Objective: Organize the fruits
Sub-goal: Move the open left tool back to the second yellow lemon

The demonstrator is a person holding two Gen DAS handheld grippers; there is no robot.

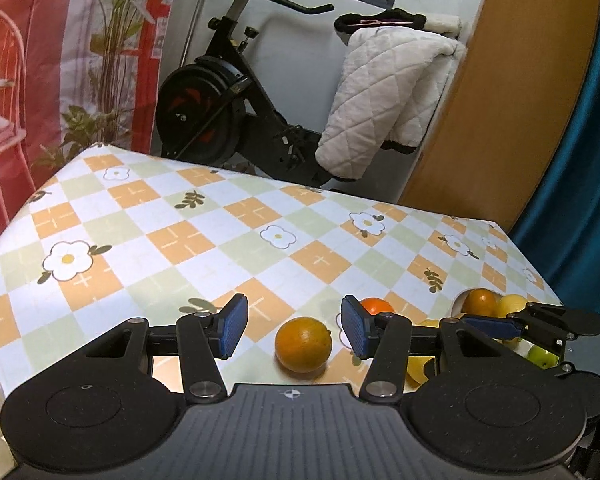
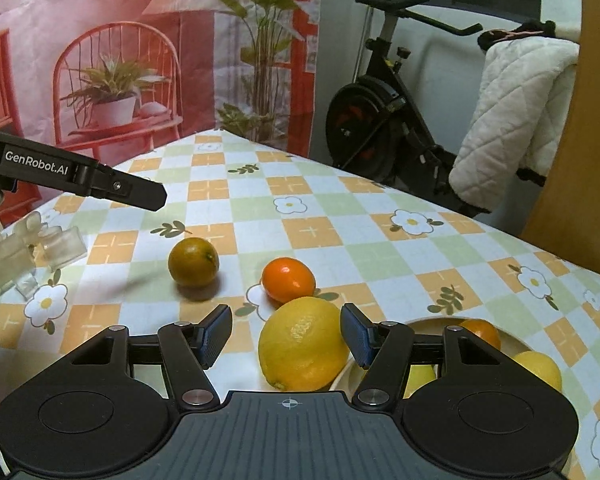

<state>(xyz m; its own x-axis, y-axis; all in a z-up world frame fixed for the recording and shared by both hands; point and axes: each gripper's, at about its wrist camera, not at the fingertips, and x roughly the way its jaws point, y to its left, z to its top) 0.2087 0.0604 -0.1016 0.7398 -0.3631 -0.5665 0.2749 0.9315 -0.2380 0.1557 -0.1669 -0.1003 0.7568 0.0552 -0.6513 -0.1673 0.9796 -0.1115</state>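
Fruits are lying on the checked cloth [image 2: 340, 208]: your right gripper [image 2: 286, 338] is gaping around a lemon [image 2: 302, 344], ungripped; your left gripper [image 1: 294, 330], reading "GenRobot.AI", is gaping before an orange [image 1: 303, 345].

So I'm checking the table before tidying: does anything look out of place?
Three fruits lie loose on the tablecloth outside the bowl: a dull orange, a bright orange and a lemon. Nothing looks spilled or damaged.
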